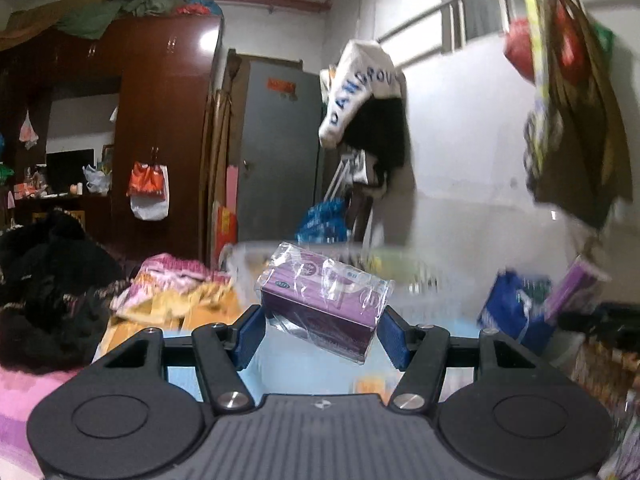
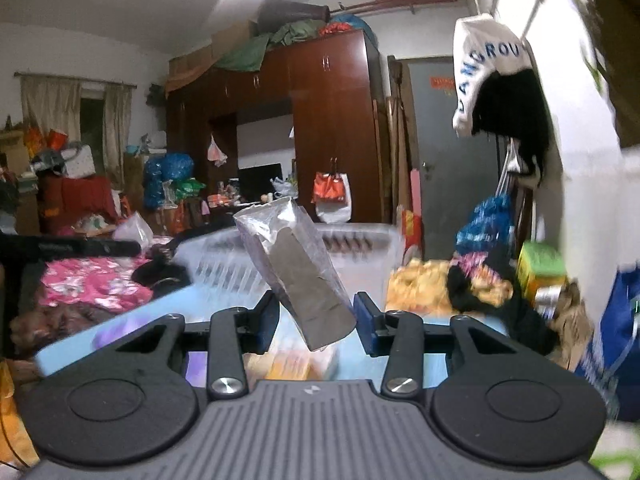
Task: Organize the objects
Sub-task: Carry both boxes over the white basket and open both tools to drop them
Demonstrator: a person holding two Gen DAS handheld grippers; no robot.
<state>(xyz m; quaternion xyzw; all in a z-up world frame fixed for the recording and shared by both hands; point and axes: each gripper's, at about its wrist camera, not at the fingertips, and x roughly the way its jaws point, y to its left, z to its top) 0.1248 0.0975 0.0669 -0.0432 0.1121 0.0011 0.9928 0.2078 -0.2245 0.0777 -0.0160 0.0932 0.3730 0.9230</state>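
Aloft, left tongs (image 1: 322, 330) clamp purple box (image 1: 324, 300); right tongs (image 2: 316, 322) clamp silver pouch (image 2: 296, 268).

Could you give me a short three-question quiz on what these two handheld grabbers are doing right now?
1. True or false: the left gripper holds a purple box wrapped in clear plastic.
2. What does the right gripper hold? A) a silver-grey foil pouch B) a red mug C) nothing
3. Fill in: behind both held things stands a pale slatted plastic ___.

Key:
1. True; the box sits tilted between the blue fingers.
2. A; the pouch leans, its top toward the left.
3. Basket; motion blur hides what is inside it.
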